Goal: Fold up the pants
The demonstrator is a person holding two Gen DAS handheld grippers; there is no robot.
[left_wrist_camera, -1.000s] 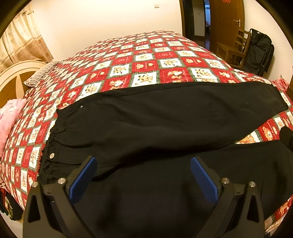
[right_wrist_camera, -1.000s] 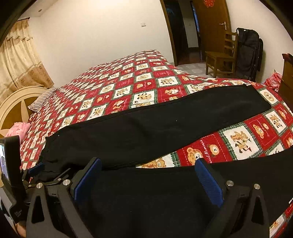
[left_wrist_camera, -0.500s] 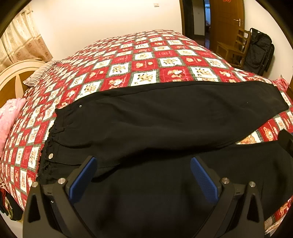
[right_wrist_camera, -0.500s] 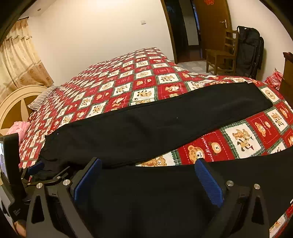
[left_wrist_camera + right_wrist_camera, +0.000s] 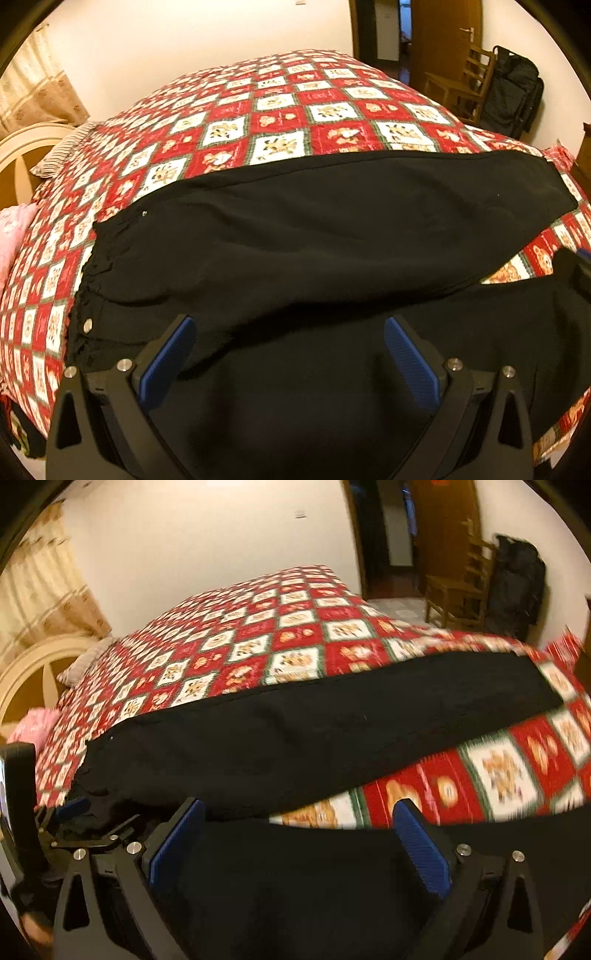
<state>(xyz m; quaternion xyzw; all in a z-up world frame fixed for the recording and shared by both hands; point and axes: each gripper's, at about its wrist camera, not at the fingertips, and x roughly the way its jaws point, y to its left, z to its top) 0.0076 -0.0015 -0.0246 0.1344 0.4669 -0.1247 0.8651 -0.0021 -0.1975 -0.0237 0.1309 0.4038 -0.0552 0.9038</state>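
Observation:
Black pants (image 5: 314,240) lie spread across the bed, waistband at the left, both legs running to the right. In the left wrist view my left gripper (image 5: 288,332) hovers open over the near leg by the crotch, blue pads wide apart, nothing between them. In the right wrist view the pants (image 5: 314,731) show the far leg stretched to the right and the near leg under my right gripper (image 5: 299,812), which is open too. The left gripper (image 5: 74,812) appears at that view's left edge, by the waistband.
The bed has a red and white checked quilt (image 5: 295,107) with a cream headboard (image 5: 22,147) and a pink pillow (image 5: 11,236) at the left. A wooden chair (image 5: 465,85) and a black bag (image 5: 513,92) stand by the door, beyond the bed's right side.
Both grippers have shifted slightly over the near leg; the right wrist view is now motion-blurred and sits lower and further left. The pants lie as before and both grippers stay open.

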